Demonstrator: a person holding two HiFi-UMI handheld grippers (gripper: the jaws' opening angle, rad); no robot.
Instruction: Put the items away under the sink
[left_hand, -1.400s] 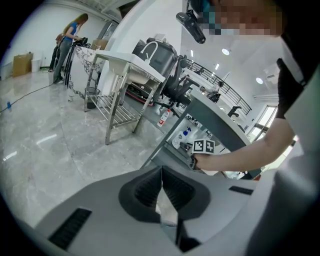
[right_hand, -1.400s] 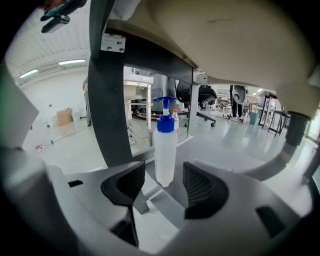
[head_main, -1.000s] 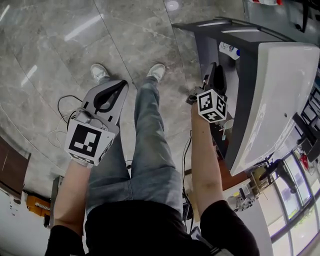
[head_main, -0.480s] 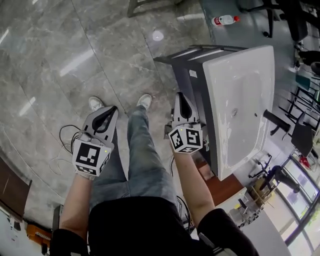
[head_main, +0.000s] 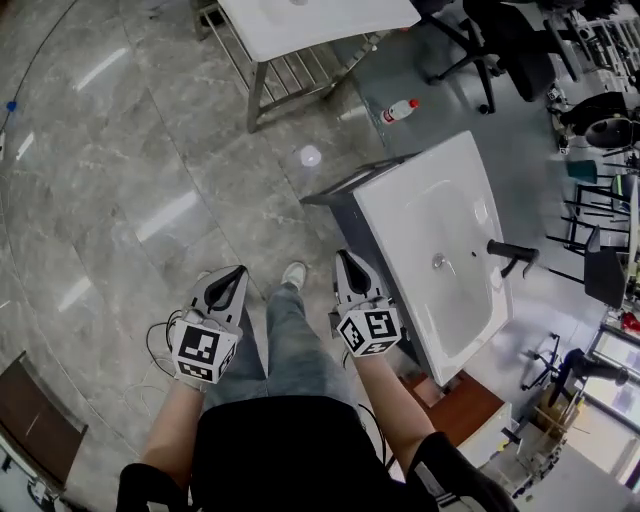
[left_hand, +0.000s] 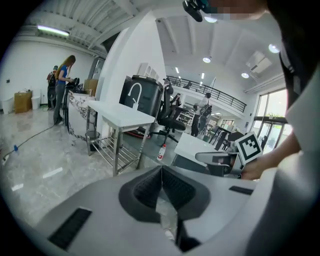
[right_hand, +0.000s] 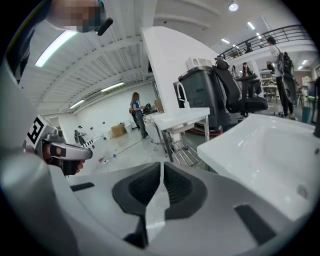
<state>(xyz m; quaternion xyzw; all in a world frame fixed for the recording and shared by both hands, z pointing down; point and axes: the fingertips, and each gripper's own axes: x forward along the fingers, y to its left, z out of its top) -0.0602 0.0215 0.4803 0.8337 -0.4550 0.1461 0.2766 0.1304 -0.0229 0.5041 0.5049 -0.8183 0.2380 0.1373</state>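
A white sink (head_main: 430, 215) with a black faucet (head_main: 508, 254) sits on a dark grey cabinet (head_main: 345, 205) ahead to my right. The cabinet's inside is hidden from here. A white bottle with a red cap (head_main: 399, 110) lies on the floor beyond the sink and is seen again as the bottle (left_hand: 161, 151). My left gripper (head_main: 236, 272) hangs over the floor by my left leg, shut and empty. My right gripper (head_main: 343, 257) is just left of the sink's near edge, shut with nothing between its jaws. The basin (right_hand: 265, 145) fills the right of the right gripper view.
A white table on a steel frame (head_main: 300, 25) stands farther ahead. Black office chairs (head_main: 500, 50) are at the back right. Cables (head_main: 160, 335) lie on the grey tiled floor by my left foot. People stand far off in the hall.
The head view has risen and pulled back, so the sink now looks smaller and farther. My right gripper has come away from the cabinet's front. Both grippers stay shut.
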